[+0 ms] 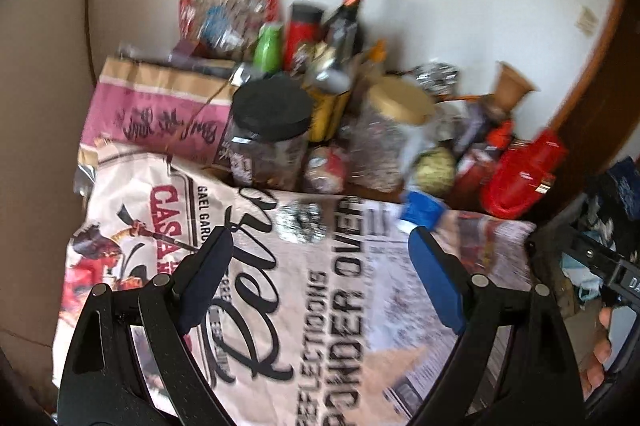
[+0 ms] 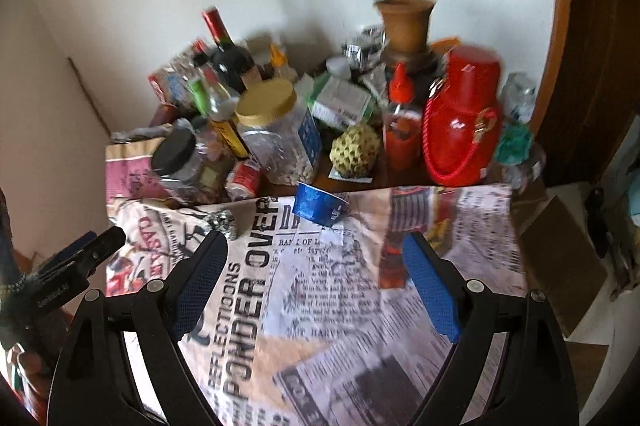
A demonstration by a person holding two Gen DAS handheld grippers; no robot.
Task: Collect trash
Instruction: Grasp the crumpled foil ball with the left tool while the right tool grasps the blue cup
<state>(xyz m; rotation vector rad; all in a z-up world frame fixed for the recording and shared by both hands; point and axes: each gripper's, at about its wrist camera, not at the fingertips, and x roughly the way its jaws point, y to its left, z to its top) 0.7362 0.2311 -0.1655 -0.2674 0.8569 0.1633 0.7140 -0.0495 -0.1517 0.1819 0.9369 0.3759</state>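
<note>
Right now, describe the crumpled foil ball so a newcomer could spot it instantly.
Start at the newspaper-print tablecloth in front of the clutter along the wall. The foil ball lies on that cloth, just below the black-lidded jar and left of the blue cup. It alone is shiny, silver and wrinkled.

Both wrist views look steeply down, sharing the newsprint tablecloth [image 1: 328, 306].
</note>
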